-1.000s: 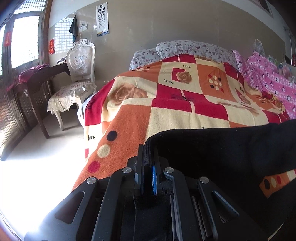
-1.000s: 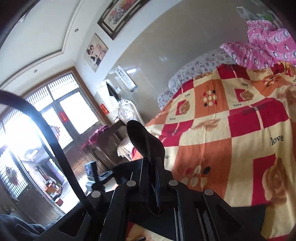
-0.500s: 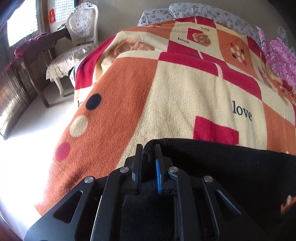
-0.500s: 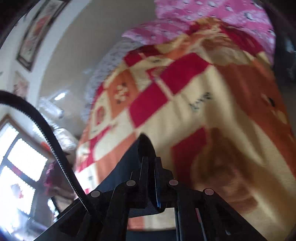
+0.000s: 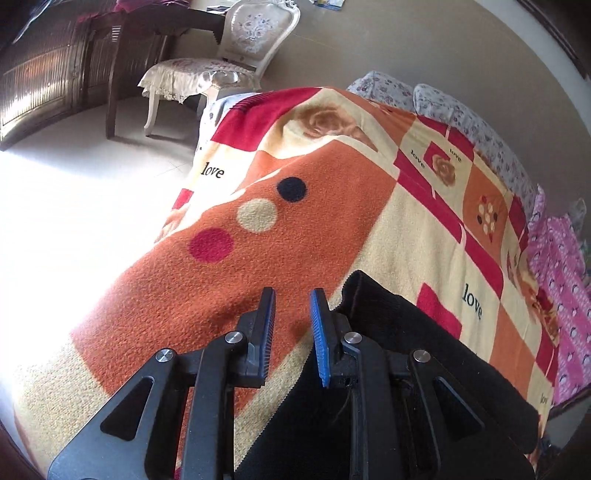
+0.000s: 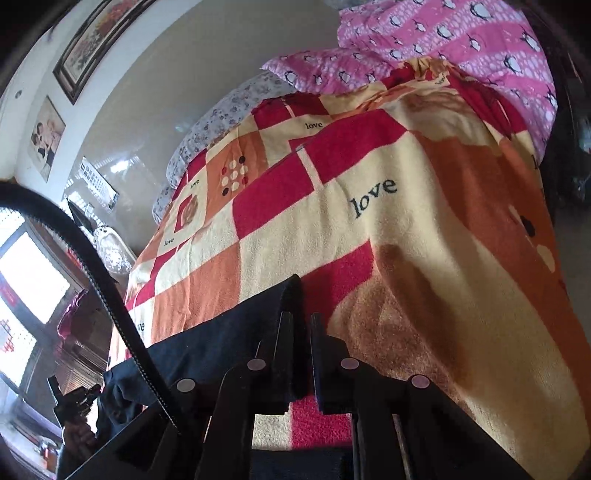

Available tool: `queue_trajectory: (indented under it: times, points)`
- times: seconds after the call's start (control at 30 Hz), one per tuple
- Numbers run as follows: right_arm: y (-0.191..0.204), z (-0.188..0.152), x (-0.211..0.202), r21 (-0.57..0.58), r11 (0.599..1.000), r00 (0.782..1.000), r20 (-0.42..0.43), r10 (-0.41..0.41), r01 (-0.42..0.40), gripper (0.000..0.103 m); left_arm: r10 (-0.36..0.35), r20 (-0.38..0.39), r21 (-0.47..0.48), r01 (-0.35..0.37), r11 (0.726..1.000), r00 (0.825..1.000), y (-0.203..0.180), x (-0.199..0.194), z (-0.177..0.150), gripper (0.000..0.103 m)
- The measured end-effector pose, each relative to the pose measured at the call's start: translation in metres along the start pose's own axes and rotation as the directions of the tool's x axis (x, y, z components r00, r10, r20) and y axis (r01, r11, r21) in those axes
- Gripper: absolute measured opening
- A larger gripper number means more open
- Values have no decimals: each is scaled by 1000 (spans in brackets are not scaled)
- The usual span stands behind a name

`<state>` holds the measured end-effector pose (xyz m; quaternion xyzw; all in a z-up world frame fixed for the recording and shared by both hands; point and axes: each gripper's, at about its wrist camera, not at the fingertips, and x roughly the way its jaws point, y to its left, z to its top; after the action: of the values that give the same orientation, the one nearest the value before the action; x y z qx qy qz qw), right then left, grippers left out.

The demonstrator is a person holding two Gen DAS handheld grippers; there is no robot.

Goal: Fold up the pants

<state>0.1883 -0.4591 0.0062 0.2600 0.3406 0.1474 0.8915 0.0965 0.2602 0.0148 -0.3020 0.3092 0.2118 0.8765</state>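
Observation:
The black pants [image 5: 413, 354] lie flat on the orange, red and cream blanket [image 5: 314, 236] of the bed. In the left wrist view my left gripper [image 5: 291, 306] is open and empty, its fingers just left of the pants' corner. In the right wrist view my right gripper [image 6: 300, 325] stands slightly open; the corner of the pants [image 6: 236, 339] lies against its left finger, no longer pinched.
A white chair [image 5: 221, 55] and a dark wooden table [image 5: 122, 33] stand on the floor left of the bed. Flowered pillows [image 5: 461, 110] and a pink quilt [image 6: 443, 40] lie at the bed's head and right side. A black cable [image 6: 92, 266] crosses the right wrist view.
Both grippers lowered the pants onto the blanket. The left gripper opened and let go of its corner; the right gripper's jaws parted slightly.

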Motion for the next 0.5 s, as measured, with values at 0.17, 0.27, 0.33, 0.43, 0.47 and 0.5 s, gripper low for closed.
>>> queue_trajectory:
  times: [0.17, 0.27, 0.33, 0.43, 0.47, 0.5]
  points:
    - [9, 0, 2, -24, 1000, 1000, -10, -5, 5, 13, -19, -14, 15, 19, 1000, 1000, -3, 3, 0, 17]
    - [11, 0, 4, -31, 999, 1000, -19, -8, 7, 16, -12, -21, 26, 13, 1000, 1000, -5, 4, 0, 17]
    - [9, 0, 4, -25, 1000, 1000, -26, -5, 5, 17, -20, -26, 25, 21, 999, 999, -4, 5, 0, 17]
    - [9, 0, 4, -23, 1000, 1000, -30, -6, 5, 17, -34, -42, 13, 34, 999, 999, -1, 7, 0, 17]
    - [10, 0, 4, -23, 1000, 1000, -30, -5, 5, 17, -32, -42, 13, 33, 999, 999, -1, 7, 0, 17]
    - [10, 0, 5, -23, 1000, 999, -33, -4, 4, 19, -31, -42, 17, 31, 999, 999, -2, 7, 0, 17]
